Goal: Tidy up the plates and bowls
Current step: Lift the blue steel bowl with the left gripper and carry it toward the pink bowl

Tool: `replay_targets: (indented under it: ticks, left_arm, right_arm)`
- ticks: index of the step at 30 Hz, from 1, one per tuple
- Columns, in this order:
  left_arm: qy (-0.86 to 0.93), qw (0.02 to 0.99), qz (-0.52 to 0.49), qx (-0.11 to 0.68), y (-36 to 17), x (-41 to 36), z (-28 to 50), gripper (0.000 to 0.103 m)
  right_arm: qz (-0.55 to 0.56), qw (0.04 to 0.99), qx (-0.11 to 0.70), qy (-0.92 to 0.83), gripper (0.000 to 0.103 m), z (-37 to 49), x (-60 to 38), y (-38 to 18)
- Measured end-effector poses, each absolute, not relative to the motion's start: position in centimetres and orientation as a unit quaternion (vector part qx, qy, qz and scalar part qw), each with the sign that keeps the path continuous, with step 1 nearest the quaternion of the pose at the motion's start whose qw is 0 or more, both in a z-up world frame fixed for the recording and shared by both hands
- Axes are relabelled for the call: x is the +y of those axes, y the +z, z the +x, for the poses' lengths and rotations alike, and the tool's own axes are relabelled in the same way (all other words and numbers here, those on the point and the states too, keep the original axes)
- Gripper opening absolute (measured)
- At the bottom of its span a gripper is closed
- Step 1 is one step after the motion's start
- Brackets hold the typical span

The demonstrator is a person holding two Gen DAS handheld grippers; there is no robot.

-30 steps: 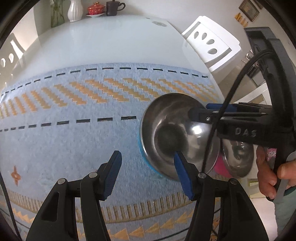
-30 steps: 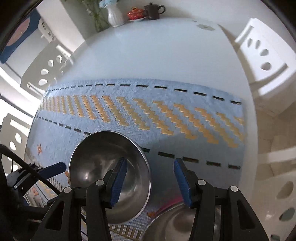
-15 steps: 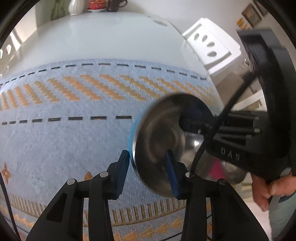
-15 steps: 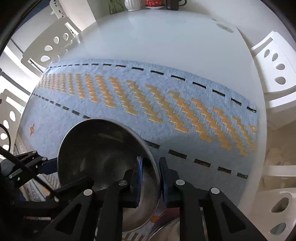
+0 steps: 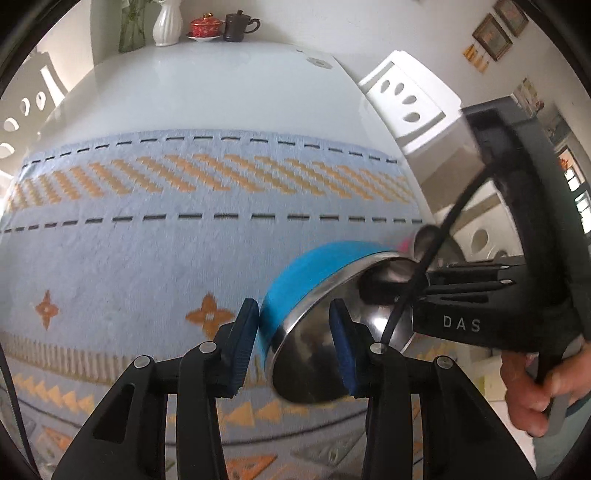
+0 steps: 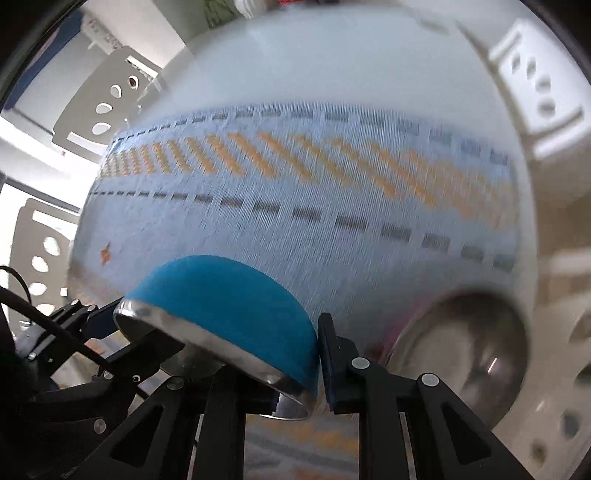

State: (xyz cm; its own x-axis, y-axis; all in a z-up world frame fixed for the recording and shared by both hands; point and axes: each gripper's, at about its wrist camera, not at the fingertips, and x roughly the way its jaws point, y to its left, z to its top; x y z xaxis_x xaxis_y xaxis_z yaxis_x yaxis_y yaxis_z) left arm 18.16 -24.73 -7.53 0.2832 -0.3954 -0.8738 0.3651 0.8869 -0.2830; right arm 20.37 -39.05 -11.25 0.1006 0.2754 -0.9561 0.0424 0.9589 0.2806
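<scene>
Blue-sided steel bowl (image 5: 314,291) is up off the patterned runner (image 5: 147,251), tilted on edge, over the table's right end near its front edge. Left gripper (image 5: 293,332) pinches the rim, one pad on the blue outside, one inside. Right gripper (image 6: 295,365) pinches the opposite rim the same way.

To do the step well: probably keep both pinches firm and move the two hands together so the bowl doesn't twist or slip, level it, then lower it into the second steel bowl (image 6: 469,350) that sits by the table's (image 5: 207,88) right edge.

Left view shows the right gripper's body and the holding hand (image 5: 546,384), plus vase (image 5: 167,23) and cups at the far edge; second bowl is barely seen there. Right view, blurred, shows it plainly.
</scene>
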Motion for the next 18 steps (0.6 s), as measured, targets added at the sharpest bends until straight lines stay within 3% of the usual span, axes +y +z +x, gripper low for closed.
replay_targets:
  ticks: [6, 18]
  left_arm:
    - [-0.207, 0.785, -0.020, 0.584, -10.3, -22.9, 18.0, 0.036]
    - [-0.213, 0.768, -0.041, 0.602, -12.9, -22.8, 17.6, 0.036]
  right_arm:
    - [0.104, 0.721, 0.681, 0.075, 0.019, 19.3, -36.7, -13.7]
    - [0.185, 0.727, 0.655, 0.086, 0.025, 16.1, -38.0, -16.2]
